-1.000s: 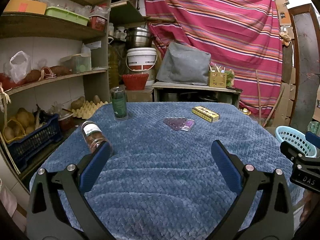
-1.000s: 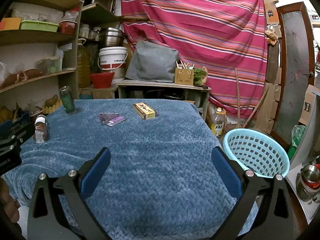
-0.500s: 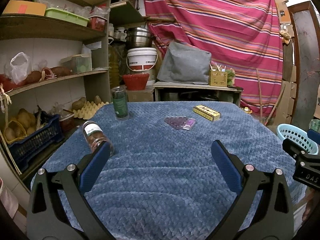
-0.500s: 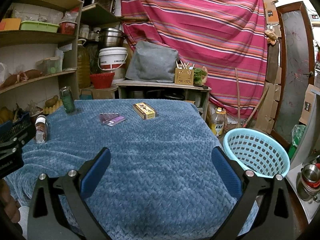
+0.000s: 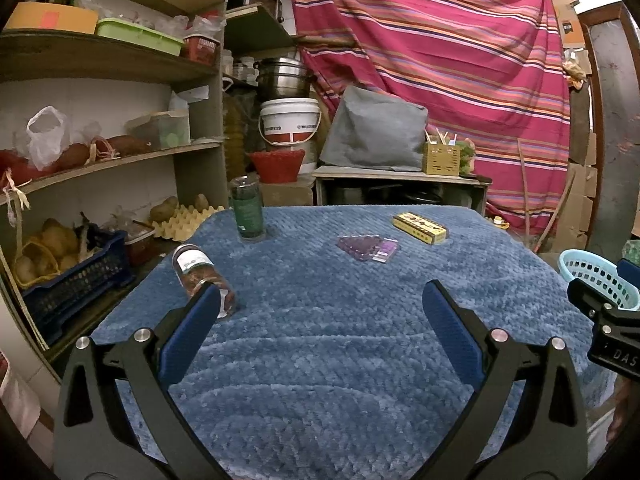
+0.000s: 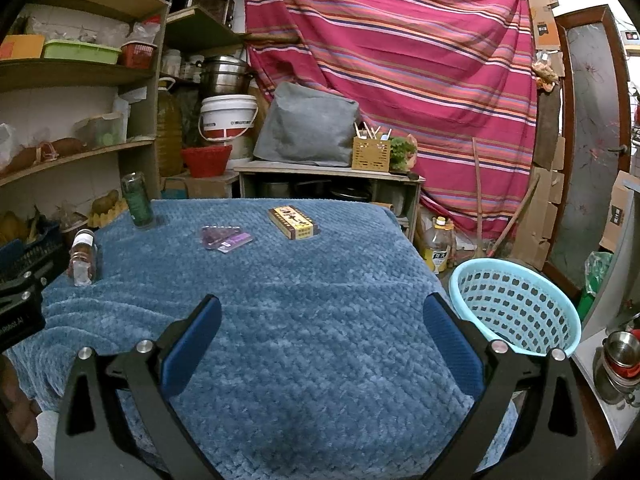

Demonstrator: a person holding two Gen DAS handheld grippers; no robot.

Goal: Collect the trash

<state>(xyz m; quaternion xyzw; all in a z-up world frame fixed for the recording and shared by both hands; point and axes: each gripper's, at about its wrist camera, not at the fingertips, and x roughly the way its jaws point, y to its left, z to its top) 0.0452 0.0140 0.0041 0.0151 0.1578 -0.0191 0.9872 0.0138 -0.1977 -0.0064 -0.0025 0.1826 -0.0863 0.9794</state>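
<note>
On the blue blanket-covered table point(image 5: 320, 340) lie a small clear bottle on its side point(image 5: 198, 270), an upright green can point(image 5: 248, 210), a purple wrapper point(image 5: 368, 248) and a yellow box point(image 5: 419, 228). The same bottle point(image 6: 84, 258), can point(image 6: 137, 200), wrapper point(image 6: 225, 237) and box point(image 6: 294, 222) show in the right wrist view. My left gripper point(image 5: 320, 312) is open and empty, its left finger just in front of the bottle. My right gripper point(image 6: 320, 320) is open and empty above the near table. A light blue basket point(image 6: 516, 308) stands right of the table.
Wooden shelves point(image 5: 100, 160) with produce and crates line the left. A low shelf with a grey bag point(image 5: 376, 136) and a white bucket point(image 5: 290, 120) stand behind the table. A yellow-labelled bottle point(image 6: 438, 250) stands on the floor by the basket. The basket also shows in the left wrist view point(image 5: 596, 276).
The left wrist view has shifted slightly; the table items sit a little higher and left. The right gripper has barely moved. Both grippers stay open.
</note>
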